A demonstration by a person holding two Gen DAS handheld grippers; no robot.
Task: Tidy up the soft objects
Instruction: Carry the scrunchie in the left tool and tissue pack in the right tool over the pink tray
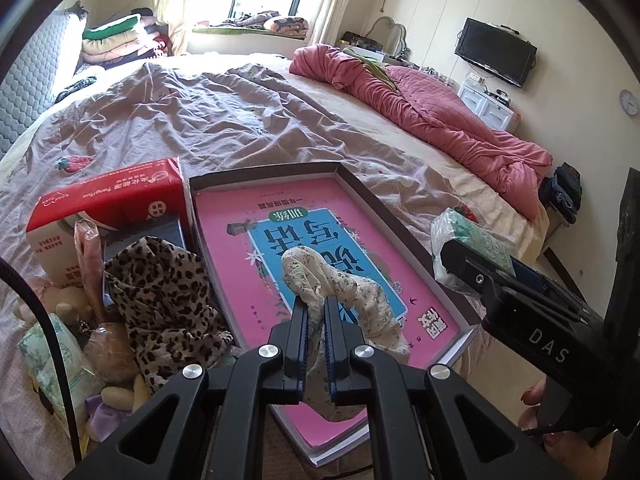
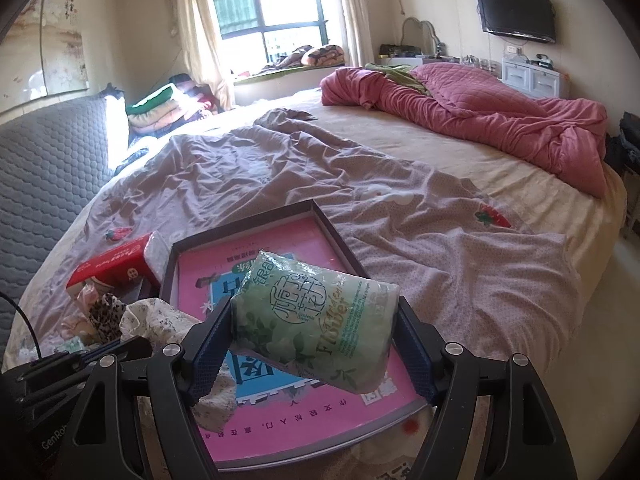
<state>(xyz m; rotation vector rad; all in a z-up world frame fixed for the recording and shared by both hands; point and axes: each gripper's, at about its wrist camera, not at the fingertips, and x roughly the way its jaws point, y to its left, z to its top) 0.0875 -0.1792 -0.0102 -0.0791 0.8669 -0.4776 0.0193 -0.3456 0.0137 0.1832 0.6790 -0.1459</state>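
My left gripper (image 1: 314, 302) is shut on a white speckled cloth (image 1: 320, 276), which hangs bunched over the pink book (image 1: 240, 248) lying in a shallow dark box (image 1: 260, 171). In the right wrist view, my right gripper (image 2: 314, 344) is shut on a green plastic tissue pack (image 2: 316, 316), its wide-set pads pressing both ends. The pack hovers tilted above the same box (image 2: 240, 224). The white cloth (image 2: 160, 320) shows at the lower left of that view, beside the left gripper's body. The tissue pack (image 1: 472, 240) also appears at the right of the left wrist view.
Left of the box lie a red tissue box (image 1: 108, 204), a leopard-print cloth (image 1: 168, 292), a plush toy (image 1: 44, 300) and another green pack (image 1: 52, 364). A rumpled mauve sheet (image 1: 200, 120) covers the bed. A pink quilt (image 1: 420, 104) is heaped at the far right.
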